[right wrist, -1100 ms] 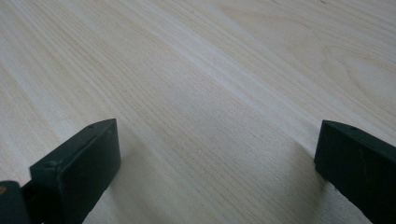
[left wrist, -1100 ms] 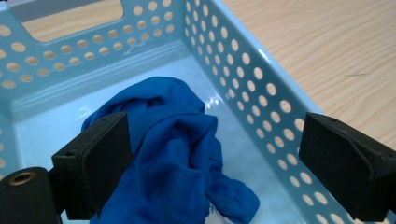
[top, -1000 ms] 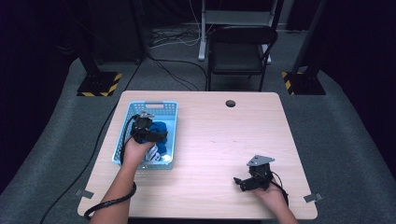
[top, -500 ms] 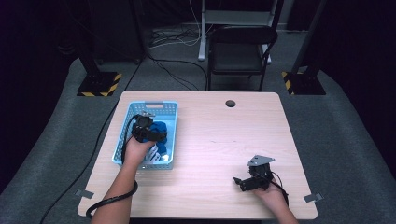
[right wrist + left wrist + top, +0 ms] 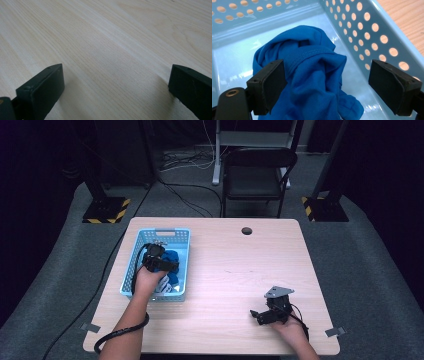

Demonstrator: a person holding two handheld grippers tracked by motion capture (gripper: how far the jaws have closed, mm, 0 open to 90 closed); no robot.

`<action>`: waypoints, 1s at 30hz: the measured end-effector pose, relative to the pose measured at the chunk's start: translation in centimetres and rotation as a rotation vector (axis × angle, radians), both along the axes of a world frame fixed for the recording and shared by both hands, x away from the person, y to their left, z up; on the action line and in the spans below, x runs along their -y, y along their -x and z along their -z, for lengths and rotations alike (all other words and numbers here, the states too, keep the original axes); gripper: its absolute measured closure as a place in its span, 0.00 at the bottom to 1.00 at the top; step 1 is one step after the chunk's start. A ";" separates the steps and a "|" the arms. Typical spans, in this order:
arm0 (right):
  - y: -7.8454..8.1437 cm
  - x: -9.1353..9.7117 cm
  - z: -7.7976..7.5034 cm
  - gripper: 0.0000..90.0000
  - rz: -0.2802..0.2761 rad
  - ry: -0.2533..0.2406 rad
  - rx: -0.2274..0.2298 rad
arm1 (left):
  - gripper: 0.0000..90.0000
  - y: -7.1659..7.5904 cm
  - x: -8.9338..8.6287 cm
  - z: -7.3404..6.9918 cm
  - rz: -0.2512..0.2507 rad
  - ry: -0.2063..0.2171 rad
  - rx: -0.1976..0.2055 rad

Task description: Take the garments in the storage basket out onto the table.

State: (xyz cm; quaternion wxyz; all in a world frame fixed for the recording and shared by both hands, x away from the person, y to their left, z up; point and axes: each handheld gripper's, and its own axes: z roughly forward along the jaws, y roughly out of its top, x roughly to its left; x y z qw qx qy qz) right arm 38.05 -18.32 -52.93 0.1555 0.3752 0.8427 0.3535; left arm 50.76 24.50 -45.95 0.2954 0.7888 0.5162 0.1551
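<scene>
- High view: we see the left gripper (image 5: 161, 262) reaching into the blue basket (image 5: 172, 236) where the blue garment (image 5: 173, 261) lies bunched; the right gripper (image 5: 263, 315) rests near the table's (image 5: 230, 270) front edge, seemingly waiting.
- Left gripper view: its jaws have just been closing yet stand apart, straddling the garment's ribbed fold, one pad perhaps brushing it.
- Right gripper view: jaws apart over bare wood.

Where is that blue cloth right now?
The blue cloth lies bunched inside the light blue basket at the table's left in the high view, between the open jaws of the left gripper.
</scene>
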 end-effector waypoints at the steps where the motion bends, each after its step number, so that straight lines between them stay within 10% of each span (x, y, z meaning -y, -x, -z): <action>1: 0.0 0.0 0.0 0.00 0.000 0.000 0.000 | 0.15 0.0 0.0 0.1 -0.005 0.000 -0.005; 30: 0.0 0.0 0.0 0.00 -0.001 0.000 0.000 | 0.28 -0.8 -0.2 1.0 -0.055 -0.037 -0.096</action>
